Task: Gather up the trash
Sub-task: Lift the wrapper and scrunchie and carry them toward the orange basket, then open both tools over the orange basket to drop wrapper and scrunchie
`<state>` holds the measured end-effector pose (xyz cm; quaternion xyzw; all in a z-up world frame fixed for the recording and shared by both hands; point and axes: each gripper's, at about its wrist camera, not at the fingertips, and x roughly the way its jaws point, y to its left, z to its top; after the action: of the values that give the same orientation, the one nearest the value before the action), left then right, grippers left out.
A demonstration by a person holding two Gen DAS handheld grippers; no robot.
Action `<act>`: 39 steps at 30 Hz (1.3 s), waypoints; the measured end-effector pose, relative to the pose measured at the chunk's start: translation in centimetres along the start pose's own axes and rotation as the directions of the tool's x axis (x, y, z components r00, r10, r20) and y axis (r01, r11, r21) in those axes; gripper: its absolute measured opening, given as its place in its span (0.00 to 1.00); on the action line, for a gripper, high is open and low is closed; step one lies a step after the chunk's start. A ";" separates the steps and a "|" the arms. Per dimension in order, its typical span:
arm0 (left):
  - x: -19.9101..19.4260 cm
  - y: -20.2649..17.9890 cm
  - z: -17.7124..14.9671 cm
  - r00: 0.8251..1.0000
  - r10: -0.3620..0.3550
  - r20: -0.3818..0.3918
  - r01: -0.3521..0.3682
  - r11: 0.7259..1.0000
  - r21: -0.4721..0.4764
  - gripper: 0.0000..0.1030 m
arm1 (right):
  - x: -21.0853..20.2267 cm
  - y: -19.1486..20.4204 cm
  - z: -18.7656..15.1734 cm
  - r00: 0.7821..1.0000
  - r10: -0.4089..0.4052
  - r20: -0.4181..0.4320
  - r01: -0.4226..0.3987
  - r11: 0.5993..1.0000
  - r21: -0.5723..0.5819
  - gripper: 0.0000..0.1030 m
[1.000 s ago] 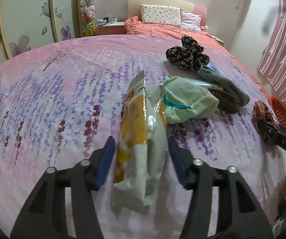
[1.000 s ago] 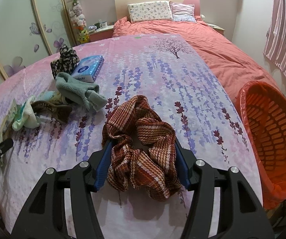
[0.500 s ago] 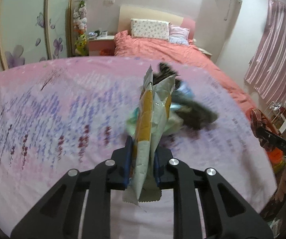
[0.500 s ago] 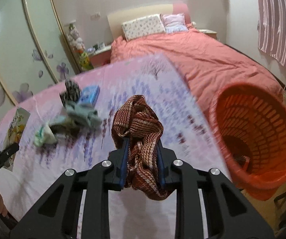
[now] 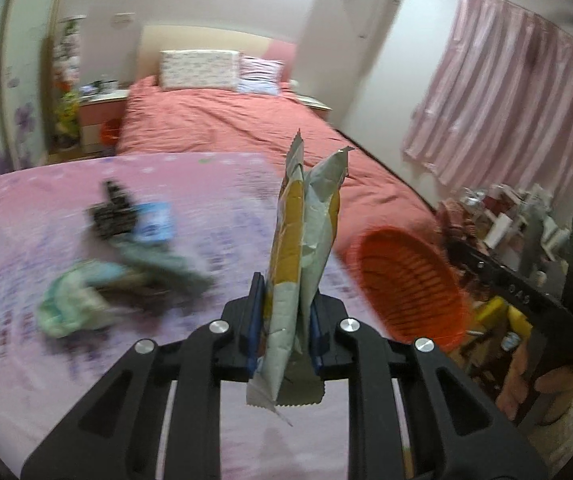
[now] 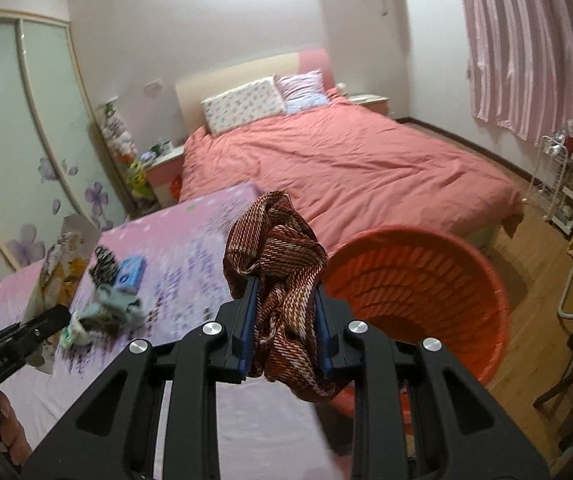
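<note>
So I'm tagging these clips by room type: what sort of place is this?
A home bedroom, most likely: a made bed with pillows against a headboard, pink curtains over the window, and a sliding wardrobe door with flower decals.

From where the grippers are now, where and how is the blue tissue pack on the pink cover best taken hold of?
Grip the blue tissue pack across its two long sides, coming down from above. It lies flat on the pink cover, with the black patterned cloth against its far-left end and the grey-green cloth at its near end, so the long sides look freest, though blur hides detail.
</note>
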<state>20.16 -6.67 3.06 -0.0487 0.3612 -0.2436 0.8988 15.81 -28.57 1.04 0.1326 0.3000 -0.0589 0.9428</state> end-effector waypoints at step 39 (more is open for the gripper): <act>15.3 -7.1 -1.6 0.989 0.078 -0.123 -0.049 0.972 0.230 0.96 | 4.6 -9.3 -2.0 0.982 -0.187 0.022 0.183 0.978 0.104 0.98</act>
<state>25.69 -20.03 -5.84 0.0819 0.3906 -0.2569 0.8802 16.67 -37.07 -5.22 0.1508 0.2925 -0.1636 0.9300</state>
